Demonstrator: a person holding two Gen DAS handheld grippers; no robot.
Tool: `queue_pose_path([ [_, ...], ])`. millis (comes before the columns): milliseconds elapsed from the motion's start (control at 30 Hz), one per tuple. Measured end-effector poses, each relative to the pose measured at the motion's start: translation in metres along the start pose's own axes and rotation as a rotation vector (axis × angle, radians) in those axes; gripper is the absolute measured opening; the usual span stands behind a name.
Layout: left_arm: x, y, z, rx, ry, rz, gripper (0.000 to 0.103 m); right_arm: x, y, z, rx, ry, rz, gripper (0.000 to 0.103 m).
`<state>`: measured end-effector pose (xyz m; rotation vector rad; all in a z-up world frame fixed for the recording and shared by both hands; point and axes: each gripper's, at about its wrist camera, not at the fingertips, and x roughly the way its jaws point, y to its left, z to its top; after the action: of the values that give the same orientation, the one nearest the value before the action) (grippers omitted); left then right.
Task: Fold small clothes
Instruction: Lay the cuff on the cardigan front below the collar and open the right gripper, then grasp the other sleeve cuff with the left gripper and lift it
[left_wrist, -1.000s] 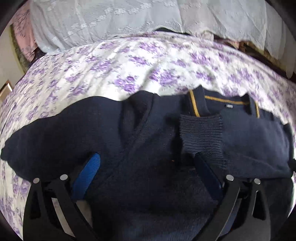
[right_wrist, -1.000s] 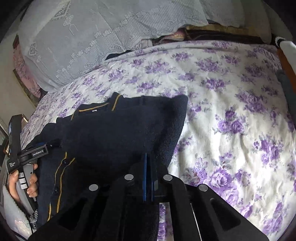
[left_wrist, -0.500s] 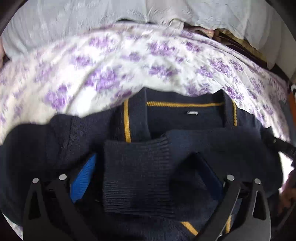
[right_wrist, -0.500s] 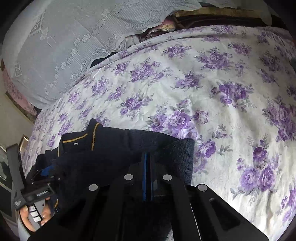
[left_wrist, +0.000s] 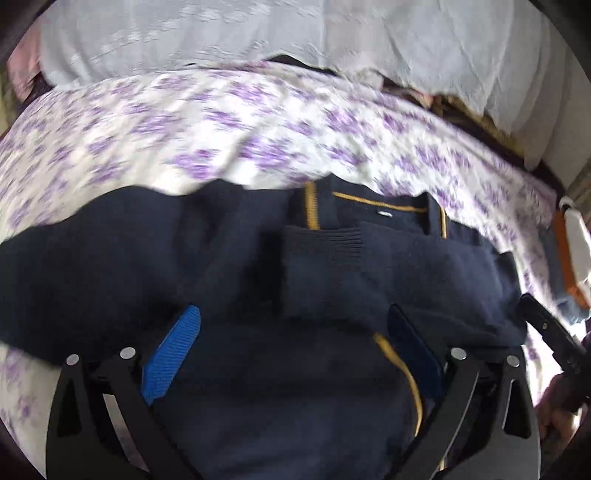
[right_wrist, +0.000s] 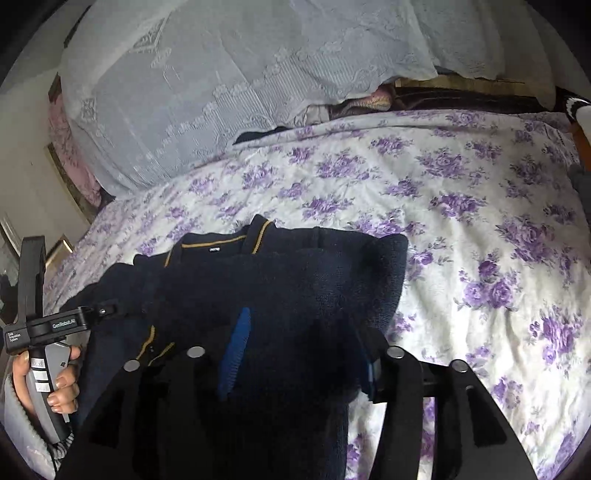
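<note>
A navy knit cardigan (left_wrist: 258, 266) with mustard trim lies on the floral bedspread (left_wrist: 184, 122). Its right sleeve is folded across the chest, ribbed cuff (left_wrist: 325, 240) just below the collar. My left gripper (left_wrist: 295, 332) is open, low over the cardigan's front, blue pads apart. In the right wrist view the cardigan (right_wrist: 280, 280) lies front left with its right side folded in. My right gripper (right_wrist: 303, 350) is open over that folded part, with cloth between its fingers. The left sleeve spreads out to the left.
A white lace cover (right_wrist: 221, 81) drapes over pillows at the head of the bed. The purple-flowered spread (right_wrist: 480, 229) stretches to the right. An orange and white object (left_wrist: 572, 251) lies at the right edge. The person's hand on the left gripper handle (right_wrist: 48, 376) shows at lower left.
My right gripper has opened and let go of the folded sleeve, which now lies across the chest. My left gripper has shifted back left over the cardigan, staying open.
</note>
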<state>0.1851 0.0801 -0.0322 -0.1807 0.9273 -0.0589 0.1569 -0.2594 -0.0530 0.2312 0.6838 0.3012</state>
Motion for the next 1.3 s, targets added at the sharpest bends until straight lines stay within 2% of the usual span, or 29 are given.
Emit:
queue_pose_path([
  [33, -0.012, 0.017, -0.003, -0.035, -0.009, 0.020, 0.099, -0.007, -0.006, -0.002, 0.023, -0.028, -0.005, 0.066],
  [167, -0.055, 0.089, -0.016, -0.201, -0.051, 0.142, 0.099, -0.014, -0.026, 0.001, 0.114, -0.056, -0.001, 0.072],
  [300, -0.084, 0.165, -0.028, -0.423, -0.091, 0.195, 0.099, -0.008, -0.031, -0.001, 0.164, -0.036, 0.046, 0.073],
  [367, -0.087, 0.195, -0.033, -0.528, -0.099, 0.182, 0.098, -0.006, -0.031, -0.003, 0.169, -0.038, 0.045, 0.073],
  [433, -0.082, 0.225, -0.038, -0.649, -0.109, 0.136, 0.098, -0.007, -0.033, -0.005, 0.184, -0.050, 0.045, 0.073],
  [500, -0.069, 0.245, -0.039, -0.723, -0.104, 0.072, 0.098, -0.012, -0.037, -0.008, 0.206, -0.078, 0.048, 0.072],
  [567, -0.058, 0.259, -0.041, -0.781, -0.110, 0.063, 0.098, -0.017, -0.039, -0.010, 0.215, -0.104, 0.047, 0.069],
  [767, -0.054, 0.277, -0.032, -0.852, -0.173, 0.043, 0.096, -0.008, -0.039, -0.013, 0.212, -0.065, 0.050, 0.068],
  [833, -0.056, 0.281, -0.031, -0.874, -0.192, 0.070, 0.077, -0.007, -0.041, -0.014, 0.223, -0.062, 0.054, 0.068],
  [867, -0.057, 0.283, -0.032, -0.881, -0.190, 0.086, 0.057, -0.008, -0.042, -0.014, 0.227, -0.064, 0.054, 0.068],
  [900, -0.057, 0.287, -0.035, -0.892, -0.190, 0.087, 0.043, -0.008, -0.042, -0.014, 0.229, -0.065, 0.054, 0.067],
  [933, -0.058, 0.291, -0.037, -0.901, -0.189, 0.080, 0.036, -0.007, -0.042, -0.014, 0.229, -0.064, 0.054, 0.066],
  [967, -0.058, 0.293, -0.037, -0.907, -0.185, 0.074, 0.024, -0.006, -0.042, -0.014, 0.229, -0.060, 0.056, 0.065],
  [1000, -0.058, 0.294, -0.038, -0.910, -0.180, 0.071, 0.018, -0.005, -0.042, -0.015, 0.230, -0.056, 0.059, 0.064],
  [1033, -0.060, 0.295, -0.038, -0.903, -0.182, 0.067, 0.016, -0.004, -0.043, -0.015, 0.232, -0.053, 0.061, 0.064],
  [1100, -0.065, 0.286, -0.034, -0.847, -0.183, 0.078, 0.010, -0.004, -0.044, -0.015, 0.239, -0.049, 0.062, 0.064],
  [1233, -0.082, 0.238, -0.008, -0.615, -0.210, 0.156, 0.010, -0.002, -0.045, -0.015, 0.245, -0.043, 0.065, 0.064],
  [1300, -0.089, 0.214, 0.004, -0.526, -0.225, 0.162, 0.010, -0.003, -0.045, -0.015, 0.243, -0.044, 0.066, 0.064],
])
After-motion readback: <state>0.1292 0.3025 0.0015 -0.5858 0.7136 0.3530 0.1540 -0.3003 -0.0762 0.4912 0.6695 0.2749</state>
